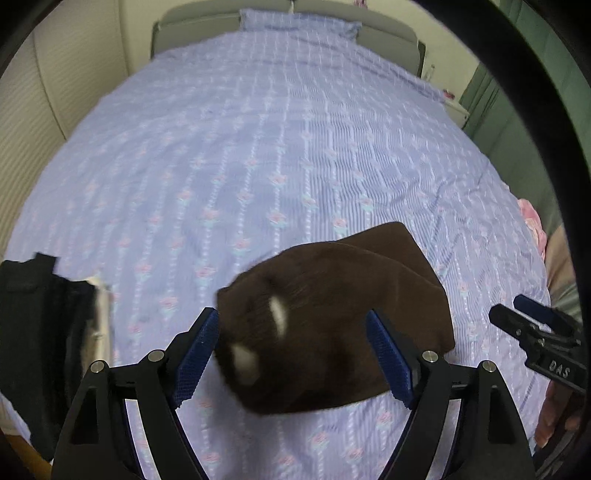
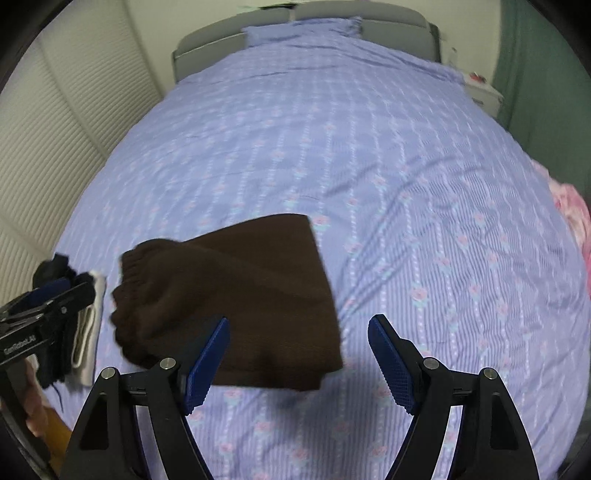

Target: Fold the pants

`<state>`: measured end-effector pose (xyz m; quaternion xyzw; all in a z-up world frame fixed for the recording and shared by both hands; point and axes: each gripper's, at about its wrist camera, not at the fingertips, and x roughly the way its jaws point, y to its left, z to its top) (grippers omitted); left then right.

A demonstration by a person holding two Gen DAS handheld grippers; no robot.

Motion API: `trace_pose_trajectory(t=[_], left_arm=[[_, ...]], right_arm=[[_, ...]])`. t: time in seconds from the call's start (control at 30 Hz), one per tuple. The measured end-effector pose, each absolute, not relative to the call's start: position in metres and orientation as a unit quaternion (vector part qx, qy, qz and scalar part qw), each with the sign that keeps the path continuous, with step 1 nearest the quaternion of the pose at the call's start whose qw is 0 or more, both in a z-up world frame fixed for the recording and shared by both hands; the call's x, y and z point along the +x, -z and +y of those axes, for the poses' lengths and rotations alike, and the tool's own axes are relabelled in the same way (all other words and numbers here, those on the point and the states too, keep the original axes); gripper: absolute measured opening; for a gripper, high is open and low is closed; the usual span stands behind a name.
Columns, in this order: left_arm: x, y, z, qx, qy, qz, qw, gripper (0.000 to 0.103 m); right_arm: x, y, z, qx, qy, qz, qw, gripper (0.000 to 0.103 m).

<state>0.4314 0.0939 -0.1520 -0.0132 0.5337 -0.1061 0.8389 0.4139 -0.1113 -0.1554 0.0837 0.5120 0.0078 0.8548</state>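
My left gripper (image 1: 291, 350): jaws wide apart, holding nothing, over blurred brown pants (image 1: 332, 325). My right gripper (image 2: 297, 360): likewise spread and bare. Pants folded on the bedspread (image 2: 406, 184); pale patches possibly labels. Dark clothes pile (image 2: 70, 325) partly hidden, left. Pillow (image 2: 303, 27) farthest.

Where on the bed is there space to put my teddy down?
Beyond the brown pants, bare bedspread runs up to the pillow. To their right it is bare too. Their left is crowded: a dark clothes pile lies there.
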Motion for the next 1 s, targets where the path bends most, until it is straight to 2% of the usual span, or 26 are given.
trace_pose_trajectory(t=[0.27,0.33,0.37,0.4,0.47,0.67,0.73,0.87,0.93,1.0], left_arm=[[0.460,0.201,0.080,-0.042,0.071,0.600,0.796,0.079],[0.462,0.213,0.082,-0.066,0.065,0.620,0.779,0.070],[0.462,0.216,0.082,-0.067,0.060,0.624,0.776,0.058],[0.459,0.217,0.083,-0.064,0.052,0.625,0.776,0.037],[0.452,0.211,0.086,-0.079,0.058,0.622,0.777,0.024],[0.408,0.158,0.111,-0.135,0.075,0.564,0.811,0.023],[0.396,0.164,0.121,-0.136,0.061,0.568,0.809,0.023],[0.391,0.211,0.153,-0.168,0.023,0.605,0.778,0.025],[0.390,0.229,0.167,-0.190,0.004,0.617,0.764,0.030],[0.387,0.242,0.178,-0.211,-0.007,0.624,0.753,0.043]], right_arm=[[0.425,0.190,-0.136,0.131,-0.012,0.537,0.833,0.078],[0.427,0.195,-0.138,0.133,-0.018,0.543,0.829,0.078],[0.427,0.198,-0.139,0.133,-0.021,0.546,0.827,0.078],[0.427,0.200,-0.139,0.133,-0.025,0.548,0.826,0.078],[0.428,0.204,-0.140,0.133,-0.028,0.552,0.822,0.078],[0.425,0.202,-0.138,0.144,-0.049,0.551,0.820,0.078],[0.423,0.201,-0.133,0.145,-0.059,0.551,0.820,0.078],[0.424,0.207,-0.116,0.123,-0.075,0.562,0.815,0.078],[0.423,0.211,-0.108,0.108,-0.081,0.567,0.813,0.078],[0.422,0.215,-0.102,0.095,-0.083,0.574,0.809,0.078]])
